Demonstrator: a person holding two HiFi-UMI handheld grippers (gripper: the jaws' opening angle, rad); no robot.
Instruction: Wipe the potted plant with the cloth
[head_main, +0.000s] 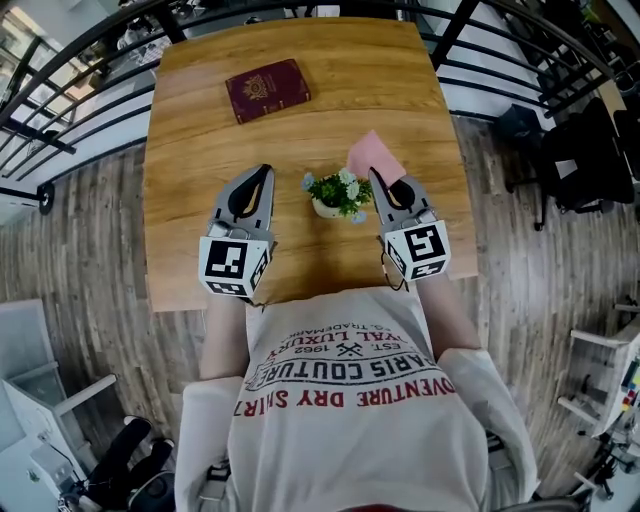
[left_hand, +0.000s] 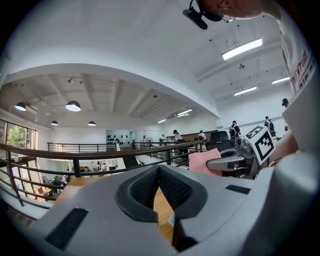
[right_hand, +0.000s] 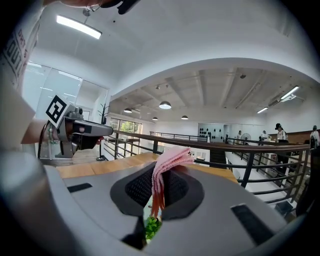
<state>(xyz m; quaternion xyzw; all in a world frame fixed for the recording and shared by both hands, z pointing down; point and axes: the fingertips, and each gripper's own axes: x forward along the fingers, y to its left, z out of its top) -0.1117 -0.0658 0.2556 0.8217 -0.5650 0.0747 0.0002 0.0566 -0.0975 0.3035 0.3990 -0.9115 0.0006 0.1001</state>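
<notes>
A small potted plant (head_main: 338, 193) with green leaves and pale flowers stands in a white pot near the front of the wooden table (head_main: 200, 130). My right gripper (head_main: 376, 176) is just right of it, shut on a pink cloth (head_main: 372, 155) that sticks up past the fingertips. In the right gripper view the cloth (right_hand: 167, 162) is pinched between the pads and a bit of plant (right_hand: 151, 226) shows below them. My left gripper (head_main: 265, 172) hovers left of the plant, shut with nothing in it. In the left gripper view its pads (left_hand: 170, 187) meet at the tips.
A maroon booklet (head_main: 267, 89) lies at the far side of the table. Black railings (head_main: 80, 60) run round the table's back and sides. Dark chairs and gear (head_main: 580, 150) stand on the floor to the right. The person's torso is against the table's front edge.
</notes>
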